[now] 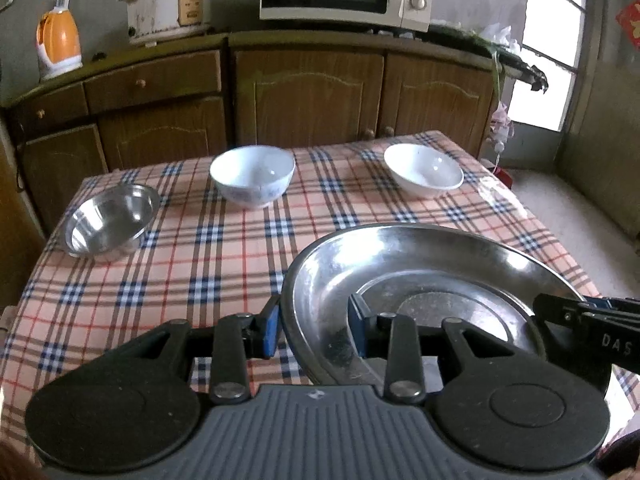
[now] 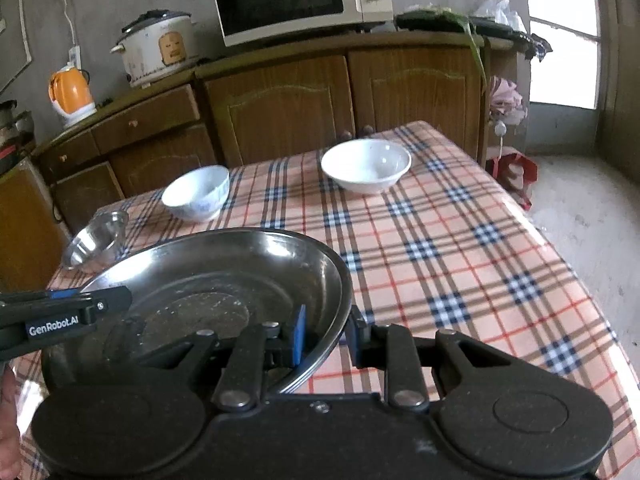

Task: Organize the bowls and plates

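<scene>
Checked table (image 1: pixel 224 264): three bowls at far side, untouched.
Steel plate (image 1: pixel 420 276) near front edge, seemingly lifted clear, mid-carry.
Left gripper (image 1: pixel 314 330), right gripper (image 2: pixel 326 336) each clamp opposite rim.
Next: level two-handed carry; uneven lift risks slip.

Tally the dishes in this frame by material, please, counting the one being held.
Steel: 2, the steel plate held by both grippers and the small steel bowl
White ceramic: 2, the patterned deep bowl and the plain shallow bowl
Total: 4
</scene>
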`<state>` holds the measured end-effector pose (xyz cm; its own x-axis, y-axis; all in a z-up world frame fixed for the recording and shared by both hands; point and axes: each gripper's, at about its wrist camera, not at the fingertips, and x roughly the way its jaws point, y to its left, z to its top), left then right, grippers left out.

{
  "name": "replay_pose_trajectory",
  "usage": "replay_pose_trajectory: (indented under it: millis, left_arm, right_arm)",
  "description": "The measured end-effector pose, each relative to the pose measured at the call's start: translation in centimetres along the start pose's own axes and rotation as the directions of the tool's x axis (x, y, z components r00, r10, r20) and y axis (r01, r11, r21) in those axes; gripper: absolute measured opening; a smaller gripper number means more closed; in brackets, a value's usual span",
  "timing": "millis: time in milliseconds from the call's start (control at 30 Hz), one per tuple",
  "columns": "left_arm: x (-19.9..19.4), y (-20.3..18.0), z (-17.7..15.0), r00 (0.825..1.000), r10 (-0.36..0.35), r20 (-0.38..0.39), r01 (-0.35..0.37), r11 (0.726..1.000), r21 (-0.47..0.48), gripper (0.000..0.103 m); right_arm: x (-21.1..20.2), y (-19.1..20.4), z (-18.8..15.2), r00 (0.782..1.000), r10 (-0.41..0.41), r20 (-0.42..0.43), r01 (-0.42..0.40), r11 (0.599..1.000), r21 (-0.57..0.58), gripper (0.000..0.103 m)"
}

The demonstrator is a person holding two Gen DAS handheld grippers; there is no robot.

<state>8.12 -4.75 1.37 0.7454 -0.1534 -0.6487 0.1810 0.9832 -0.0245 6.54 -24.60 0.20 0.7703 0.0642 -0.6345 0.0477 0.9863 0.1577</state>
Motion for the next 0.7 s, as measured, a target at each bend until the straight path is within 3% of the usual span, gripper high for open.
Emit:
replay_pose_trajectory:
  millis: [333, 700]
  left_arm:
    - [-2.0, 0.5, 1.0, 0.998, 0.057, 0.027, -0.057, 0.998, 0.003, 0.034]
    - [-2.8, 1.9, 1.5, 0.997, 0.056, 0.045, -0.055, 0.998, -0.028, 0.034]
  right_arm:
    - [-1.2, 1.6, 2.0, 0.998, 0.033, 0.051, -0.031, 0.999, -0.039, 0.028]
    - [-1.6, 3.4, 2.5, 0.998, 0.030, 0.058, -0.026, 0.997, -0.074, 0.028]
